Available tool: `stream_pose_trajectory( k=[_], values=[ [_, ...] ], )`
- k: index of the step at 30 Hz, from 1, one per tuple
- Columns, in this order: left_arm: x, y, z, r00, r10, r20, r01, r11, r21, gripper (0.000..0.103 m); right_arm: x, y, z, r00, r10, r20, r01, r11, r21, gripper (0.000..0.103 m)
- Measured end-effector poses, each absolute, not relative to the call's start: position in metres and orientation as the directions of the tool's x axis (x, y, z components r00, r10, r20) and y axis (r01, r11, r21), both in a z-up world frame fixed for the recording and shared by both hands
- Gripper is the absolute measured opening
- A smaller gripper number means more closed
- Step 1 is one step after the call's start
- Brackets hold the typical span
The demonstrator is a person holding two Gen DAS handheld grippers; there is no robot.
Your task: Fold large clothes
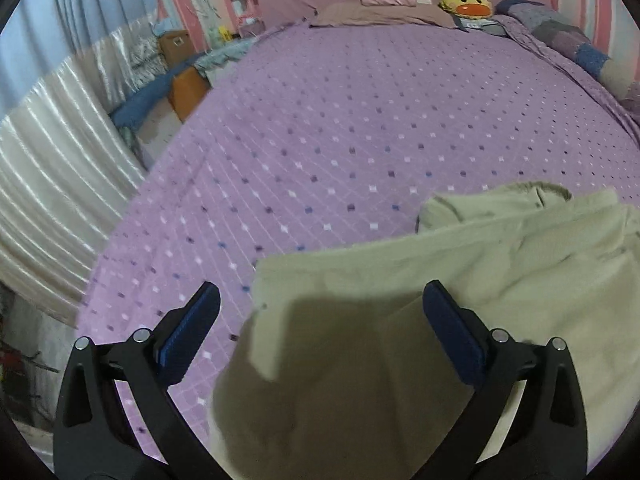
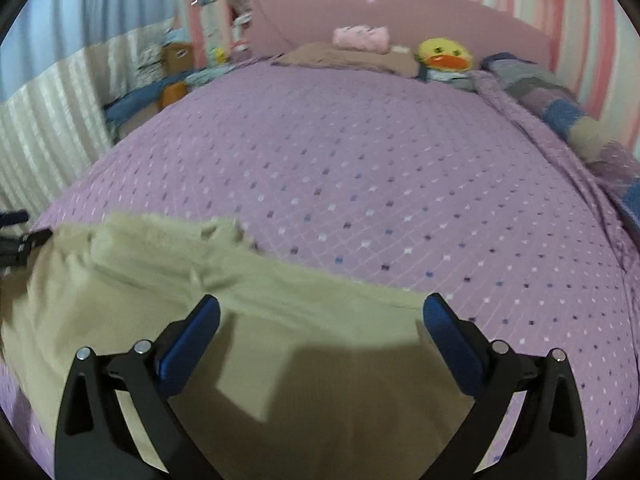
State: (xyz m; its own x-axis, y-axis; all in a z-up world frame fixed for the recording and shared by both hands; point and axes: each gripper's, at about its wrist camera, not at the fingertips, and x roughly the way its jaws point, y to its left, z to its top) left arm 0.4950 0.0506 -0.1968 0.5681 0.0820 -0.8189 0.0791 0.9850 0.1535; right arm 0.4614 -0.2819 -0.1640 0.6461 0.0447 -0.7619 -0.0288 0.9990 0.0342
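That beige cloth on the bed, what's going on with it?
A person with a handheld gripper in each hand is folding a large beige garment spread on the purple bedspread. The left gripper and right gripper hang over it, one toward each end, both open and gripping nothing. The garment looks rumpled and partly folded.

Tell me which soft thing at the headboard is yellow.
The duck plush, with its orange bill, right of the pink folded bundle that rests on the tan pillow. Both claws are open over the beige garment.
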Motion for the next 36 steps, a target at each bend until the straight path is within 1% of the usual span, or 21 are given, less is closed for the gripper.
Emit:
stream_pose_trajectory(
  k=[1,2,3,5,8,11,20,22,25,29,32,34,36],
  values=[
    [0.494,0.053,-0.206,0.565,0.082,-0.821,0.08,0.985,0.153,0.1,0.461,-0.284,-0.17,0.635,0.06,-0.77,-0.034,0.998,0.05,0.101],
    [0.49,0.054,-0.217,0.576,0.093,-0.812,0.076,0.983,0.167,0.1,0.458,-0.289,-0.18,0.633,0.096,-0.768,-0.034,0.995,0.096,0.101],
    [0.485,0.057,-0.225,0.594,0.087,-0.8,0.069,0.985,0.158,0.1,0.456,-0.291,-0.183,0.647,0.109,-0.754,-0.03,0.993,0.118,0.101],
    [0.481,0.065,-0.23,0.619,0.05,-0.784,0.047,0.994,0.101,0.1,0.449,-0.293,-0.188,0.688,0.123,-0.715,-0.032,0.99,0.14,0.101],
    [0.48,0.074,-0.236,0.635,0.007,-0.772,0.035,0.999,0.038,0.1,0.448,-0.295,-0.199,0.702,0.153,-0.695,-0.045,0.984,0.171,0.102],
    [0.477,0.076,-0.243,0.668,-0.007,-0.744,0.019,1.0,0.008,0.1,0.45,-0.298,-0.21,0.708,0.19,-0.68,-0.046,0.973,0.224,0.102],
    [0.471,0.087,-0.262,0.735,-0.08,-0.673,0.008,0.994,-0.109,0.1,0.461,-0.299,-0.228,0.707,0.241,-0.665,-0.056,0.956,0.287,0.102],
    [0.47,0.086,-0.263,0.743,-0.075,-0.665,0.004,0.994,-0.107,0.1,0.462,-0.298,-0.228,0.71,0.233,-0.664,-0.054,0.959,0.279,0.102],
    [0.472,0.085,-0.265,0.735,-0.059,-0.676,-0.002,0.996,-0.089,0.1,0.462,-0.296,-0.228,0.71,0.218,-0.67,-0.047,0.963,0.264,0.102],
    [0.478,0.079,-0.259,0.682,-0.028,-0.731,0.001,0.999,-0.037,0.1,0.456,-0.292,-0.22,0.706,0.174,-0.686,-0.019,0.974,0.228,0.101],
    [0.475,0.079,-0.247,0.637,-0.001,-0.771,-0.012,1.0,-0.011,0.1,0.448,-0.294,-0.206,0.688,0.116,-0.716,0.062,0.974,0.217,0.101],
    [0.461,0.08,-0.235,0.647,0.004,-0.763,-0.016,1.0,-0.008,0.1,0.433,-0.296,-0.196,0.706,0.087,-0.703,0.119,0.964,0.239,0.101],
    [0.441,0.083,-0.224,0.652,-0.017,-0.758,-0.013,0.999,-0.033,0.1,0.411,-0.298,-0.187,0.736,0.074,-0.673,0.158,0.948,0.277,0.101]
  ],
)
